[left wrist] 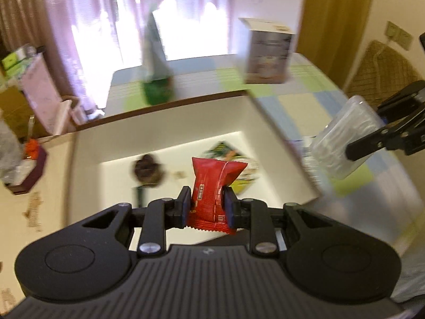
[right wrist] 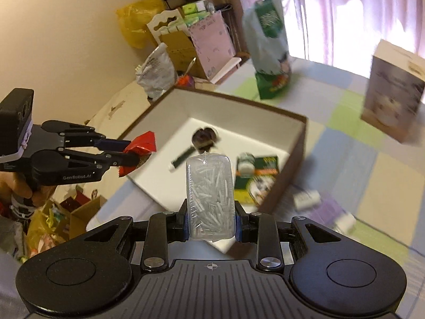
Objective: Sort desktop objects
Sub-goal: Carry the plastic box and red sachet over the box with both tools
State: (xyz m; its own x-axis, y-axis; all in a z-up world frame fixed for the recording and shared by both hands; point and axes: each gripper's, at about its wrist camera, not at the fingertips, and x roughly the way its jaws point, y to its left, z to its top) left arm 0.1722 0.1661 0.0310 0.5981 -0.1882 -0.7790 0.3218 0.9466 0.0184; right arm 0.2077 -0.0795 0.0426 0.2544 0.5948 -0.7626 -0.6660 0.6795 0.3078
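My left gripper (left wrist: 206, 204) is shut on a red snack packet (left wrist: 212, 186) and holds it above the near edge of an open white-lined box (left wrist: 164, 122). The right wrist view shows that gripper (right wrist: 134, 152) with the red packet (right wrist: 140, 146) over the box's left side (right wrist: 148, 122). My right gripper (right wrist: 211, 222) is shut on a clear plastic case of white sticks (right wrist: 209, 196), near the box's front corner. It also shows in the left wrist view (left wrist: 353, 154), holding the case (left wrist: 342, 138) right of the box. Inside the box lie a dark round item (left wrist: 146, 170) and a green packet (right wrist: 261, 178).
A green bag (right wrist: 268, 47) and a white carton (right wrist: 393, 90) stand on the checked tablecloth (right wrist: 372, 164) behind the box. Small white items (right wrist: 305, 199) lie to the right of the box. Bags, cartons and clutter (right wrist: 170, 53) fill the room's left side.
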